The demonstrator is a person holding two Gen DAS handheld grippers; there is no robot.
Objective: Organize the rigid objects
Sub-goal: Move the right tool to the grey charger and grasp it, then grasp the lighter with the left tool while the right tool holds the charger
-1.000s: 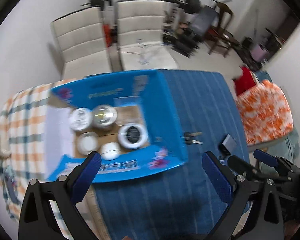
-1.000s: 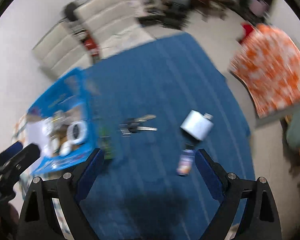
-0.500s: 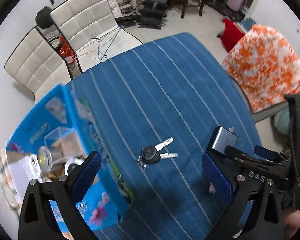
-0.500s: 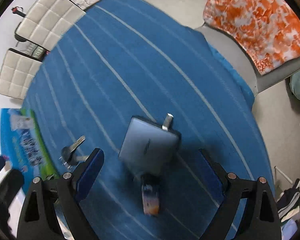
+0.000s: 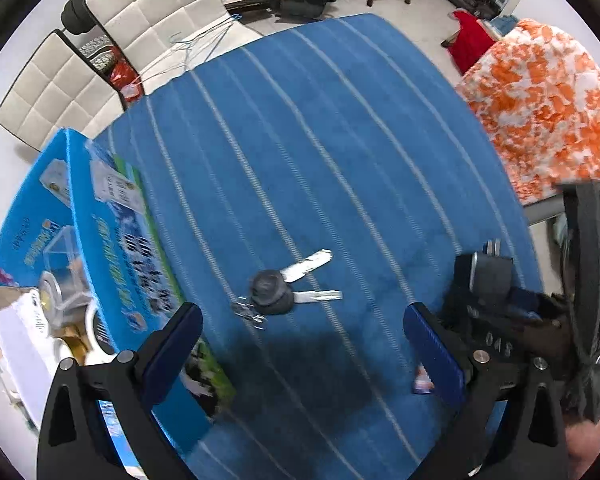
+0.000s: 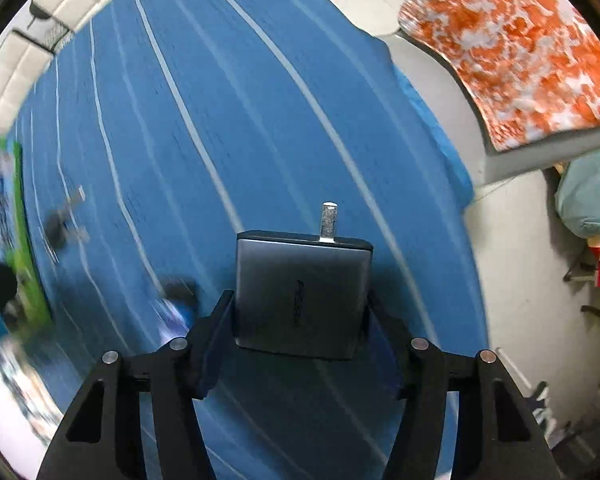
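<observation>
On the blue striped tablecloth (image 5: pixel 320 140) lies a bunch of keys (image 5: pixel 270 298) with a black fob. My left gripper (image 5: pixel 300 314) hangs open just above them, pointing down, a finger on either side and nothing held. A flat grey charger (image 6: pixel 302 296) with a metal prong sits between the fingers of my right gripper (image 6: pixel 300 304). Its jaws are closing and both pads meet the charger's sides. The left wrist view shows the same charger (image 5: pixel 492 276) at the right. A small blue item (image 6: pixel 172 312) lies blurred beside it.
An open blue cardboard box (image 5: pixel 112 240) with several round tins stands at the table's left. Two white chairs (image 5: pixel 152 20) are behind the table. An orange patterned cloth (image 5: pixel 540 100) covers something off the right edge. Clutter lies on the floor.
Both grippers have sunk toward the table. The left one swung from over the box to above the keys. The right one came down around the charger and its jaws narrowed onto it.
</observation>
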